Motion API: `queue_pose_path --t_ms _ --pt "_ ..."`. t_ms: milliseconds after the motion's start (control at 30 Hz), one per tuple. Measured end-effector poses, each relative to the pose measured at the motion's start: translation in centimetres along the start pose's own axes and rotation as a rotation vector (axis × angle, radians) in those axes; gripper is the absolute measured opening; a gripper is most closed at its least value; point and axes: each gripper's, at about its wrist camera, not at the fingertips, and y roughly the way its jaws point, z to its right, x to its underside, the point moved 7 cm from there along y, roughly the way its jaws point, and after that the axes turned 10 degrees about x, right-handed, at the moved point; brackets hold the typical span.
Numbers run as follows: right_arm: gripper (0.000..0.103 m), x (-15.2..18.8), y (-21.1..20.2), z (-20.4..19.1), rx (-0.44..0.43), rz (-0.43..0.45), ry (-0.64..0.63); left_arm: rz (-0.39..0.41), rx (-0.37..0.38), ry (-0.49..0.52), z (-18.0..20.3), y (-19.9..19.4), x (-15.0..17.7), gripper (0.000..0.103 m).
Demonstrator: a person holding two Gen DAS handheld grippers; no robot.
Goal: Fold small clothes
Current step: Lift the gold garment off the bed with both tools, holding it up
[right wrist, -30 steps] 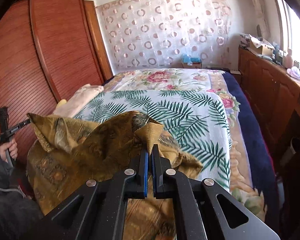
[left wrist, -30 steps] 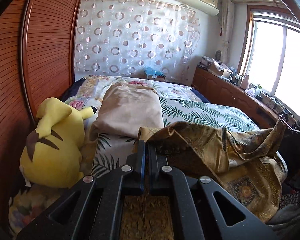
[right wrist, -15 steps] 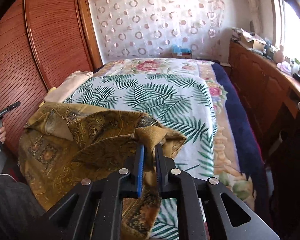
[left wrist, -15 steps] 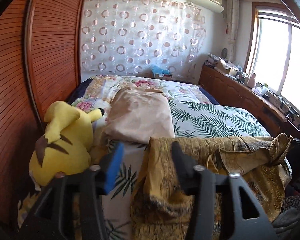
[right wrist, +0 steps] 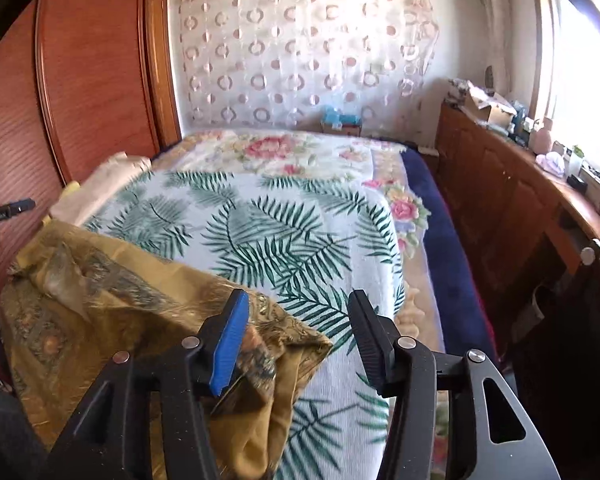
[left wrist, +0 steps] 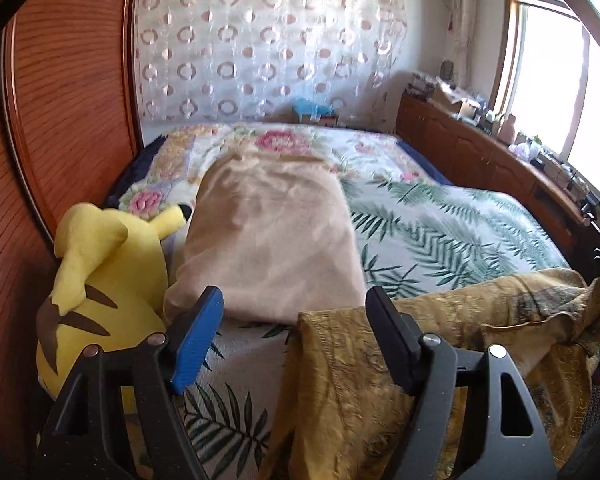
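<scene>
Golden patterned garment (left wrist: pixel 440 344) draped over the bed's (right wrist: pixel 300 216) near edge for folding; left hand-held gripper (left wrist: pixel 296 344) and right hand-held gripper (right wrist: pixel 296 336), jaws just parted, grip nothing.

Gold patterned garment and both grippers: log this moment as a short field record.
garment: gold patterned cloth lying crumpled along the near edge of the bed
left gripper: jaws just opened, cloth edge between them, pads not pressing
right gripper: jaws just opened, cloth corner beside the blue pad, released
beside garment: beige folded blanket, yellow plush toy
fold: not yet finished
</scene>
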Motion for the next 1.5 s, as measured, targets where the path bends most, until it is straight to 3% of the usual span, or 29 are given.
queue_pose_path --t_ms 133,300,533,767,833,900,967,1033,1067,1100,1167,1233,1367,1500 --pt "0.054 0.6 3.3 -0.9 -0.031 -0.081 -0.003 -0.061 -0.014 -0.004 -0.5 1.7 0.9 0.074" --pt "0.055 1.5 4.9 -1.3 -0.047 -0.112 0.011 -0.125 -0.007 -0.014 -0.6 3.0 2.8 0.074" --pt "0.059 2.6 6.0 -1.1 -0.039 -0.164 0.012 -0.155 0.001 -0.019 -0.5 3.9 3.7 0.075" --pt "0.059 2.7 6.3 -0.9 -0.06 -0.157 0.014 -0.154 0.002 -0.022 -0.5 4.2 3.5 0.074" --pt "0.054 2.9 6.7 -0.9 -0.071 -0.167 0.019 -0.158 0.005 -0.019 -0.4 4.3 3.5 0.074" --pt "0.048 2.9 6.7 -1.0 -0.082 -0.17 0.017 -0.159 0.016 -0.013 -0.1 4.4 3.5 0.07" --pt "0.041 3.0 6.6 -1.3 -0.096 -0.168 0.012 -0.166 0.042 0.007 0.5 4.6 3.6 0.055" --pt "0.022 3.1 6.4 -1.9 -0.134 -0.167 0.004 -0.182 0.059 0.022 0.9 4.9 3.9 0.044" --pt "0.019 3.2 6.3 -2.0 -0.146 -0.165 0.002 -0.188 0.076 0.02 1.1 5.0 4.0 0.035" --pt "0.016 3.3 6.2 -2.1 -0.147 -0.162 -0.003 -0.187 0.083 0.023 1.3 5.0 4.0 0.032" --pt "0.014 3.4 6.0 -2.1 -0.146 -0.154 -0.009 -0.187 0.09 0.037 1.8 4.8 4.0 0.014" --pt "0.011 3.4 5.5 -1.9 -0.144 -0.138 -0.004 -0.172 0.096 0.045 2.2 4.2 3.7 0.006" --pt "0.009 2.4 2.7 -1.7 -0.134 -0.043 0.017 -0.079 0.14 0.046 3.7 1.2 2.0 0.005" --pt "0.009 -0.6 -3.6 -1.4 -0.146 0.149 0.047 0.043 0.219 0.051 5.3 -3.2 -1.5 0.004"
